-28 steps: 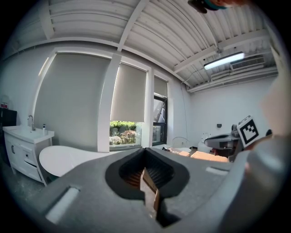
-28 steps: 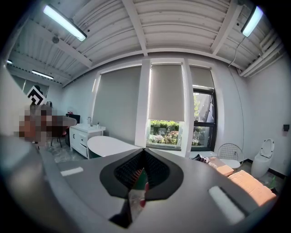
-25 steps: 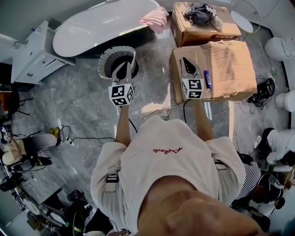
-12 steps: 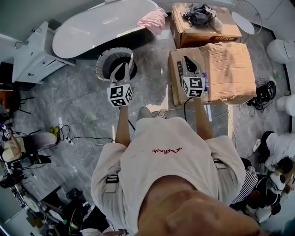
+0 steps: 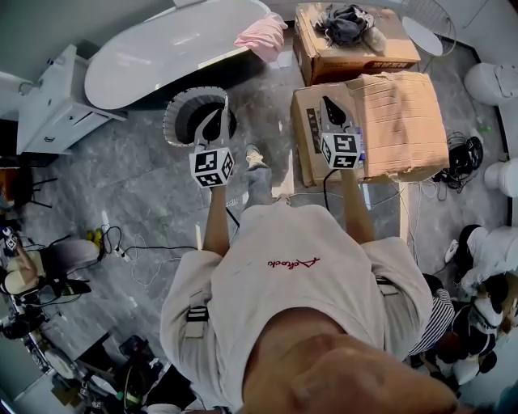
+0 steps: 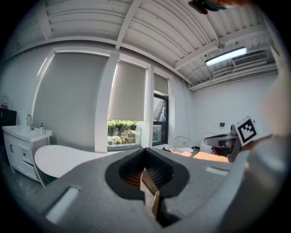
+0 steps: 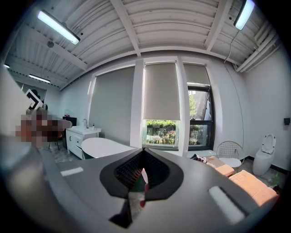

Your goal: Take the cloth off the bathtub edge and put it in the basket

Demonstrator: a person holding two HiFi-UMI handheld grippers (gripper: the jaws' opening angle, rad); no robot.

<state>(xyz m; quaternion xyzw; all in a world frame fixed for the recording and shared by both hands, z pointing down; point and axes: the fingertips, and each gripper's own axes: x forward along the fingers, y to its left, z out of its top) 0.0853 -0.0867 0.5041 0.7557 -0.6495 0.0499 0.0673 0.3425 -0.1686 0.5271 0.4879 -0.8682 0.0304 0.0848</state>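
A pink cloth hangs over the right end of the white bathtub at the top of the head view. The round basket, pale rim and dark inside, stands on the floor in front of the tub. My left gripper is held above the basket's right rim, shut and empty. Over the near cardboard box, my right gripper is also shut with nothing in it. Both gripper views look level across the room, jaws closed, with the tub ahead at the left.
A second cardboard box with dark clothes sits behind the first. A white vanity stands at the left, and a toilet and wire chair at the right. Cables lie on the grey floor. The person's foot is between the grippers.
The person has stepped forward; a foot now shows between the grippers. Tub, basket and boxes have slid slightly in the head view. Both grippers stay shut.
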